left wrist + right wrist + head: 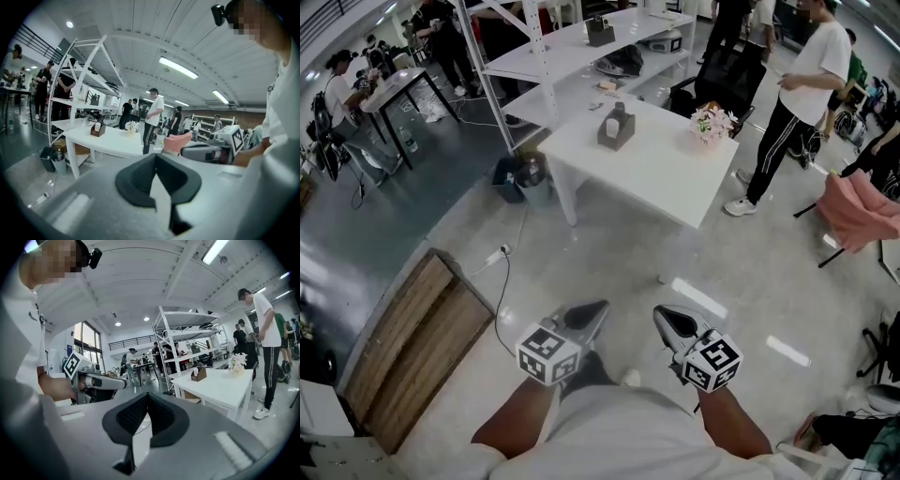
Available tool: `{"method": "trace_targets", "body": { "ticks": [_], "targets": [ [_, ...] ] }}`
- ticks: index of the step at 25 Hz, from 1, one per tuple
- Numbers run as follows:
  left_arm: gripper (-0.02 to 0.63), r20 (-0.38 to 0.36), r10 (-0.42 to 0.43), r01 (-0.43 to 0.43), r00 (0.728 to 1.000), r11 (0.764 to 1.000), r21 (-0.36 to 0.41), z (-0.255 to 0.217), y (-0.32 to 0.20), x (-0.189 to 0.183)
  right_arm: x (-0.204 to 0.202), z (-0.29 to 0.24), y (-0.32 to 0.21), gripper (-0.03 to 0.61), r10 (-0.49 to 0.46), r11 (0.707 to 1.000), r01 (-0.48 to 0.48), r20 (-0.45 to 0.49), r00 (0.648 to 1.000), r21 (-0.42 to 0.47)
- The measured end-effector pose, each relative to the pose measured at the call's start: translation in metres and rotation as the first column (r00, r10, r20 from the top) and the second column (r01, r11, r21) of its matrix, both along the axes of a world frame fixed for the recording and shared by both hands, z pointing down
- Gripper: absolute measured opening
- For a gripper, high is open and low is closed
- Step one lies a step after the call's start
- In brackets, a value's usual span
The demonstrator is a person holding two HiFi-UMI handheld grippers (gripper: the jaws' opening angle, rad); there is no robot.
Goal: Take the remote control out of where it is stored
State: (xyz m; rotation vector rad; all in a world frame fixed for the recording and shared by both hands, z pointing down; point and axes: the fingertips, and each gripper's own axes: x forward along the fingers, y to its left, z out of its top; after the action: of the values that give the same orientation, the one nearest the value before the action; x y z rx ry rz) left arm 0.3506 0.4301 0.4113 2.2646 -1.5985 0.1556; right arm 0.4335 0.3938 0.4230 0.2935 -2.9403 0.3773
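Note:
A small brown storage box [616,130] stands on the white table [661,178], well ahead of me across bare floor. Something pale sticks up out of the box [98,129] [200,374]; whether it is the remote control I cannot tell. My left gripper [600,307] and right gripper [660,315] hang side by side in front of my body, far short of the table. Both point toward it. The left gripper [156,157] has its black pads meeting at the tips with nothing between them. The right gripper [147,396] is shut and empty too.
A pot of flowers [712,124] sits on the table right of the box. White shelving [572,47] rises behind it, and bins [521,178] stand by the left table leg. A power strip [497,254] and wooden boards [412,342] lie left. A person [799,103] and a pink-draped chair [859,211] are right.

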Motion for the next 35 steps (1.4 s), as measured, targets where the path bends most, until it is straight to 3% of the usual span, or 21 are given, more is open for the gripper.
{"method": "trace_targets", "body": {
  "ticks": [20, 35],
  "targets": [
    [0.002, -0.009, 0.016, -0.017, 1.000, 0.999, -0.037, 0.011, -0.030, -0.041, -0.046, 0.008, -0.022, 0.006, -0.013, 1.000, 0.012, -0.035, 0.999, -0.028],
    [0.002, -0.010, 0.029, -0.030, 1.000, 0.995, -0.097, 0.035, -0.076, -0.115, -0.125, 0.030, -0.071, 0.006, -0.023, 0.997, 0.016, -0.092, 0.995, -0.080]
  ]
}}
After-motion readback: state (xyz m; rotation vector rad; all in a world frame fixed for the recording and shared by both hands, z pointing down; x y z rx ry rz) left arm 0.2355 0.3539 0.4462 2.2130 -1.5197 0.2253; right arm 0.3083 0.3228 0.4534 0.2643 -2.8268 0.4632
